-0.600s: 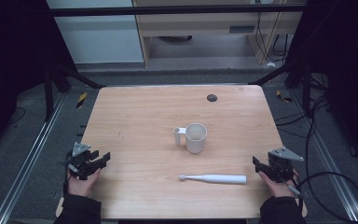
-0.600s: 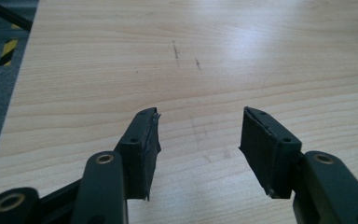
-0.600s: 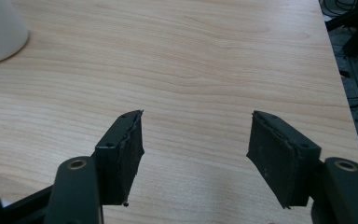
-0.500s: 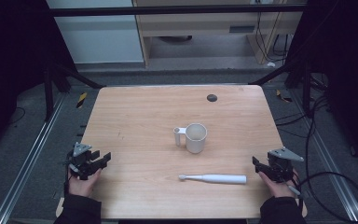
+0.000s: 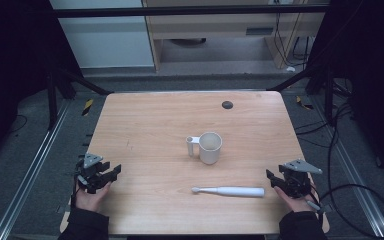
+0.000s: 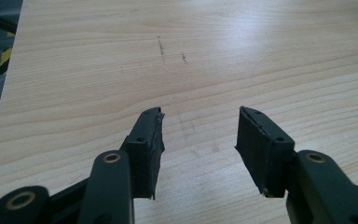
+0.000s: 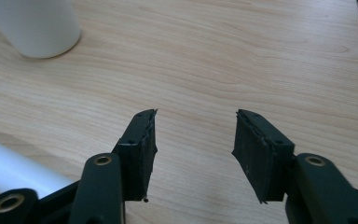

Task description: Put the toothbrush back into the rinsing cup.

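No readable text, labels, brands or numbers anywhere: cup, toothbrush and bench all plain.

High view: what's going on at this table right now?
A person sits at a wooden table with a two-jaw gripper in each hand. The left gripper and the right gripper both rest near the table's near corners, jaws open with nothing between them. A white mug stands upright mid-table, and a white electric toothbrush lies flat in front of it, its handle end close to the right gripper. Neither is being touched.
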Demonstrator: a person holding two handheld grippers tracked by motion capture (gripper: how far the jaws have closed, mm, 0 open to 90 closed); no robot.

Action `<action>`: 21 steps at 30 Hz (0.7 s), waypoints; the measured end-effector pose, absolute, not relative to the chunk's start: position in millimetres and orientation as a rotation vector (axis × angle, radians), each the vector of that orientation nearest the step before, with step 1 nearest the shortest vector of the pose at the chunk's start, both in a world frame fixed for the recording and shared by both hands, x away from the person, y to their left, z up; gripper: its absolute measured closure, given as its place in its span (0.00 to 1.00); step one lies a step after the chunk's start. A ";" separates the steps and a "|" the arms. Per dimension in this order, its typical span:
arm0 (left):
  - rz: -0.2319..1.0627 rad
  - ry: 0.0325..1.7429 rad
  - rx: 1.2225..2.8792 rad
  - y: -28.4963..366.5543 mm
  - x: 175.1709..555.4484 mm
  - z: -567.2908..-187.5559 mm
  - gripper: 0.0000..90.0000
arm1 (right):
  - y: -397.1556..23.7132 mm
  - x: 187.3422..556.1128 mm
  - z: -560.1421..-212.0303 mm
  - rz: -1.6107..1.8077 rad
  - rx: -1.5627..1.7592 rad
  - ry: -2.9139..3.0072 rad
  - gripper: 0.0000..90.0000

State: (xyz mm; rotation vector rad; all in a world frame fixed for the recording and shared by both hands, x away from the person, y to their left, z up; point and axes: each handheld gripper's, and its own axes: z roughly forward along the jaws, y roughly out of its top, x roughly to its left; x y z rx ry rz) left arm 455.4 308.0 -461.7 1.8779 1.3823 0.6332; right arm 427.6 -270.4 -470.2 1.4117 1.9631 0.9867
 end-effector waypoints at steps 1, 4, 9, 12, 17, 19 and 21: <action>0.634 1.379 1.881 307.5 455.5 -461.6 0.55 | -268.6 427.3 -469.7 0.988 1.410 1.972 0.57; 0.637 1.376 1.887 306.1 455.6 -462.0 0.54 | -263.9 425.9 -468.0 1.006 1.398 1.996 0.61; 0.633 1.377 1.900 305.4 455.9 -462.4 0.53 | -256.3 423.5 -468.5 1.005 1.373 2.048 0.68; 0.638 1.375 1.900 305.0 455.5 -461.8 0.53 | -252.6 422.5 -469.4 1.010 1.372 2.073 0.73; 0.643 1.377 1.904 304.5 455.4 -462.3 0.53 | -248.0 421.2 -471.6 1.012 1.361 2.117 0.82; 0.644 1.378 1.901 304.3 455.4 -462.4 0.53 | -246.2 420.3 -472.0 1.019 1.368 2.129 0.85; 0.645 1.378 1.903 304.3 455.3 -462.5 0.53 | -245.3 420.1 -472.6 1.018 1.363 2.145 0.88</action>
